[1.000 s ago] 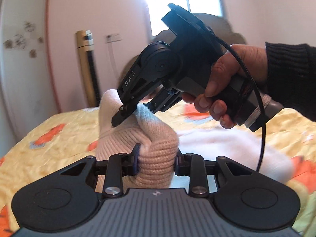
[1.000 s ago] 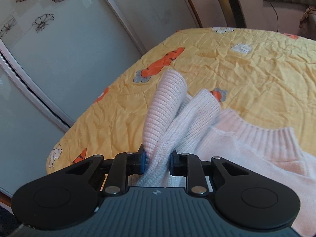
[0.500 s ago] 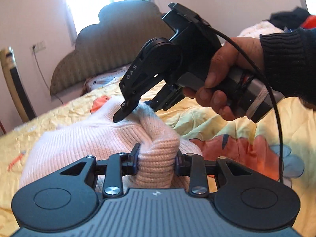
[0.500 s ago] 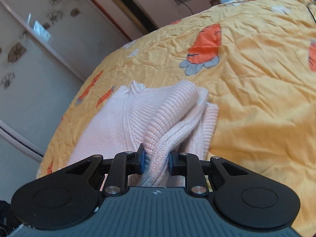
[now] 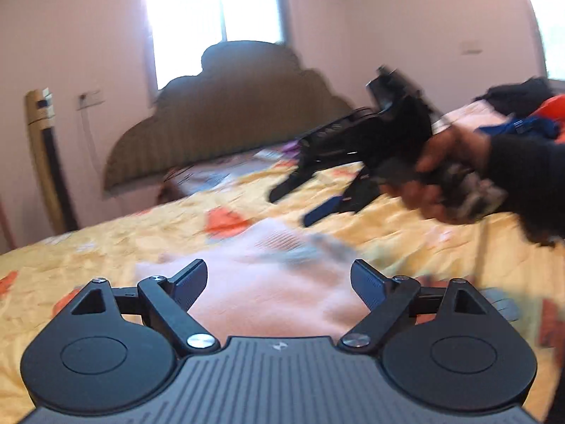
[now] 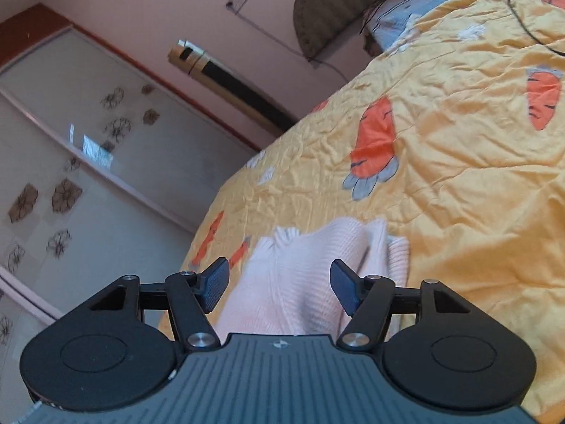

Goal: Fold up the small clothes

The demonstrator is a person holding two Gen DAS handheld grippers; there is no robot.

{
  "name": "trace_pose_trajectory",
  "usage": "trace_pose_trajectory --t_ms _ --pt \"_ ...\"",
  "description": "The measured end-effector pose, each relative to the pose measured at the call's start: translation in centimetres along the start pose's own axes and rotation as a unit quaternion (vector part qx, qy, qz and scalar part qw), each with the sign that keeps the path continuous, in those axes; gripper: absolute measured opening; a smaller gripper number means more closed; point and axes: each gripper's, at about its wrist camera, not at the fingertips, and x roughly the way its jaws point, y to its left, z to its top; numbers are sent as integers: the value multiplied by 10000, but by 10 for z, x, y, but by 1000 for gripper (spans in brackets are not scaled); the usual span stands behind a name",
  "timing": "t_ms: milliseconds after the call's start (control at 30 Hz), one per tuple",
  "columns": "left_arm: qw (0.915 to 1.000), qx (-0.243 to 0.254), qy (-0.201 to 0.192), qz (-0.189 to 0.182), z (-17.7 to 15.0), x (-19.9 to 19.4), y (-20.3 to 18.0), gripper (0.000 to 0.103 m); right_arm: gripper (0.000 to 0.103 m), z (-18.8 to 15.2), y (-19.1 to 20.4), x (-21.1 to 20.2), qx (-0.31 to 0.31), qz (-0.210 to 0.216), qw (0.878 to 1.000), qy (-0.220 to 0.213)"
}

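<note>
Pale pink ribbed knit sweater (image 6: 310,282) — folded into a compact bundle, lying flat on the yellow carrot-print bedspread (image 6: 459,183) near its edge, one ribbed cuff or hem sticking out at the side, free of any grip — blurred in the left wrist view.

Pink sweater (image 6: 300,282) is showing as soft ribbed knit, matt, with a coarser rib at its edge. Yellow bedspread (image 6: 459,176) is reading as thin printed cloth, finely crinkled, slightly sheeny. Left gripper (image 5: 279,282) and right gripper (image 6: 279,284) are showing matt black plastic with bright metal screw heads; the right one's pads look finely ridged. Headboard (image 5: 229,116) is appearing as ribbed brown upholstery. Wardrobe doors (image 6: 88,162) are looking glossy and frosted.
</note>
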Motion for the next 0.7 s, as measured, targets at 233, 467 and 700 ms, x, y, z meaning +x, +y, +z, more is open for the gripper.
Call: trace_pose_trajectory --t_ms 233,467,700 --pt "9926 -947 730 -231 -5 42 30 89 54 -23 6 53 -338 -863 9937 632" --pt "9856 -1149 983 -764 3 62 19 88 18 -24 30 28 -907 -999 9906 238" --pt "9848 -1153 1114 -667 -1 74 9 88 16 -35 -17 28 -529 -1310 9899 157"
